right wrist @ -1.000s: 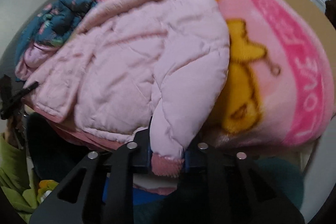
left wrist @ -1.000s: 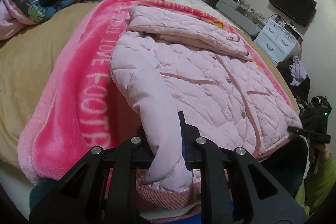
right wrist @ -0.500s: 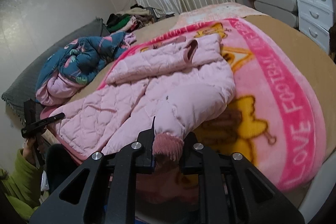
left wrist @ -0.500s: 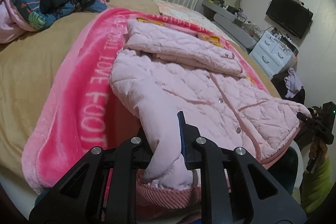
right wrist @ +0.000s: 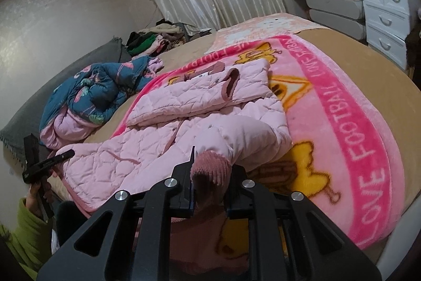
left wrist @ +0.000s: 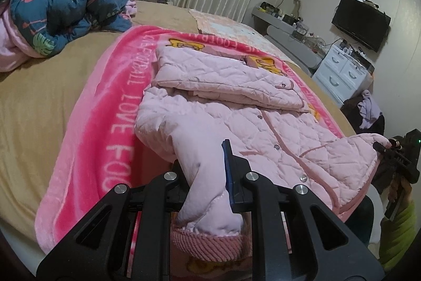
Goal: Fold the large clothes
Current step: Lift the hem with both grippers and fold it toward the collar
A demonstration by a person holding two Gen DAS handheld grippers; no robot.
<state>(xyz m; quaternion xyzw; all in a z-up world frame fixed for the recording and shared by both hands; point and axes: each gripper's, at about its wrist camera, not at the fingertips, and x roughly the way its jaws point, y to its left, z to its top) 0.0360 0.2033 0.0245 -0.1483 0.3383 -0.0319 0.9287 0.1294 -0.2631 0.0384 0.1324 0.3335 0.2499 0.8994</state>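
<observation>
A pale pink quilted jacket [left wrist: 252, 120] lies front up on a pink blanket [left wrist: 105, 123], its hood folded down over the chest. My left gripper [left wrist: 208, 175] is shut on the jacket's left sleeve [left wrist: 202, 170] near its ribbed cuff and holds it lifted at the bed's near edge. In the right wrist view the jacket [right wrist: 184, 128] shows again. My right gripper [right wrist: 210, 175] is shut on the ribbed cuff [right wrist: 210, 167] of the right sleeve, lifted above the blanket [right wrist: 342, 123]. Each gripper shows small in the other's view, at the jacket's hem.
A crumpled blue floral quilt [left wrist: 52, 4] lies at the bed's far left. A pile of clothes [right wrist: 158, 38] sits by the curtain. White drawers [left wrist: 342, 70] and a wall television [left wrist: 360, 23] stand to the right. The tan bedsheet [left wrist: 31, 96] surrounds the blanket.
Both grippers have risen and pulled back with the sleeves. The right view swung up from close over the jacket to a view across the whole bed.
</observation>
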